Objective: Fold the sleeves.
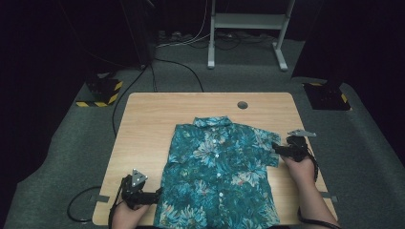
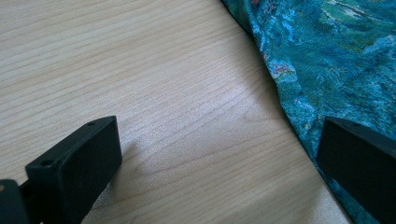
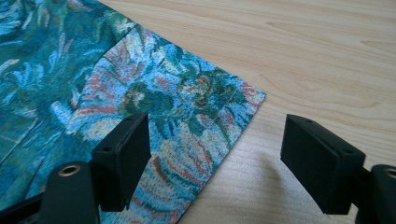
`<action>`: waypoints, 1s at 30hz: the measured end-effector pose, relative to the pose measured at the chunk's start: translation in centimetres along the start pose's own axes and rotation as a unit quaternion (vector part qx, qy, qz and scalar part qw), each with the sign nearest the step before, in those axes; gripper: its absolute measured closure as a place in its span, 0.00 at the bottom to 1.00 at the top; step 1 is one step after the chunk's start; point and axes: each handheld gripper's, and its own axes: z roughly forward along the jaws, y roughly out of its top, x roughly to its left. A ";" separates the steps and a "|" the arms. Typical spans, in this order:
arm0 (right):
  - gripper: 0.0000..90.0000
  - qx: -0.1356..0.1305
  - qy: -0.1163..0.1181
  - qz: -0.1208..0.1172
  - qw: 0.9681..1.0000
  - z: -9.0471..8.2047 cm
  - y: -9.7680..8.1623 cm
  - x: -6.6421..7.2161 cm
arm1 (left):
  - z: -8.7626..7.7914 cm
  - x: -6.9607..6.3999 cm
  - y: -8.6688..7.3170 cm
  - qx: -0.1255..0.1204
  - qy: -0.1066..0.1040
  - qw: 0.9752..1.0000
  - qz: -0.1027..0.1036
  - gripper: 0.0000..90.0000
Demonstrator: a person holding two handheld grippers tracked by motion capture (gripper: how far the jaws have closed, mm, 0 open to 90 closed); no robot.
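Already the right gripper (image 3: 215, 154) stood spread across the sleeve edge of the teal floral short-sleeved shirt (image 1: 217, 171), which lay flat on the pale wooden table (image 1: 143, 124). Its jaws might pinch only one layer, or perhaps scrape wood. The left gripper (image 2: 219, 163) gaped at the hem. Nothing blocked either; cables (image 1: 176, 64) lay beyond.
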 end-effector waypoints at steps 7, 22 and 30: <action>0.30 0.002 -0.007 0.008 1.000 0.8 0.3 -0.3 | 0.0 0.0 0.0 0.000 0.000 1.000 0.000 0.00; 0.42 0.003 -0.015 0.036 0.999 1.7 1.1 -0.6 | 0.0 0.0 0.0 0.000 0.000 1.000 0.000 0.00; 0.49 0.004 -0.022 0.026 0.999 2.1 1.2 -0.4 | 0.0 0.0 0.0 0.000 0.000 1.000 0.000 0.00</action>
